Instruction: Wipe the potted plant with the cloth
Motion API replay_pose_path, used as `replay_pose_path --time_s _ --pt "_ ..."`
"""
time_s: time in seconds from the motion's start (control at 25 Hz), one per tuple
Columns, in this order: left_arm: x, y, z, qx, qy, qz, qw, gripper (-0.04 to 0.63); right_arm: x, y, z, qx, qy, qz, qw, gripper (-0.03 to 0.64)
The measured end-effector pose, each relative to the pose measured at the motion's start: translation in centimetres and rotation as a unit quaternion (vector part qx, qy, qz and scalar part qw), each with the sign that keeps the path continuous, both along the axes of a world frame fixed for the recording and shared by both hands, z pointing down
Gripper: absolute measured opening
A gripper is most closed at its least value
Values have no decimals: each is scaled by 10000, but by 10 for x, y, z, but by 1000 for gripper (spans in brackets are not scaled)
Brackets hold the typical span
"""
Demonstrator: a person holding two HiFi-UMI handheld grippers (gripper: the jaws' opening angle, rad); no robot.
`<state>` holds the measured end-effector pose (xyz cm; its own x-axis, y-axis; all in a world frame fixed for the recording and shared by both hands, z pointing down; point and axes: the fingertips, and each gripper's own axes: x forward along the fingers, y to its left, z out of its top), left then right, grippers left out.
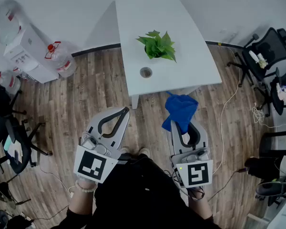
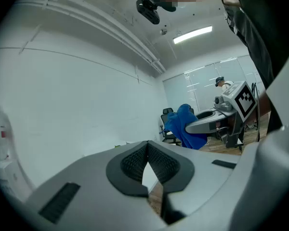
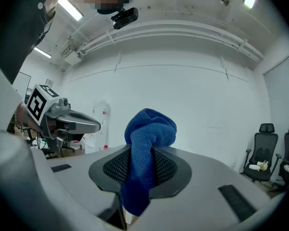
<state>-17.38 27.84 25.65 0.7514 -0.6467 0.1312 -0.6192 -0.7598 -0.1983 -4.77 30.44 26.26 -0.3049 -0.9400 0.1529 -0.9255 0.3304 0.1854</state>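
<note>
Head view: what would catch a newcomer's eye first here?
The blue cloth, bunched in the shut right gripper, just short of the white table. Then the green potted plant in the middle of that table. The left gripper is shut and empty.

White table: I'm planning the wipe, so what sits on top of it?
On the white table stands a leafy green plant; its pot is hidden under the leaves. Nearer the front edge is a small round grey fitting.
</note>
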Motion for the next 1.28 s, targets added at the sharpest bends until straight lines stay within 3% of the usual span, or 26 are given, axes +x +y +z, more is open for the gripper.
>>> replay_pose_path --time_s 0.84,1.28 --pt "17 23 0 14 -66 -371 9993 14 16 12 -1 89 -340 -384 9986 124" --pt "35 35 -4 183 -54 -560 9982 13 39 31 5 145 -270 -451 9985 124"
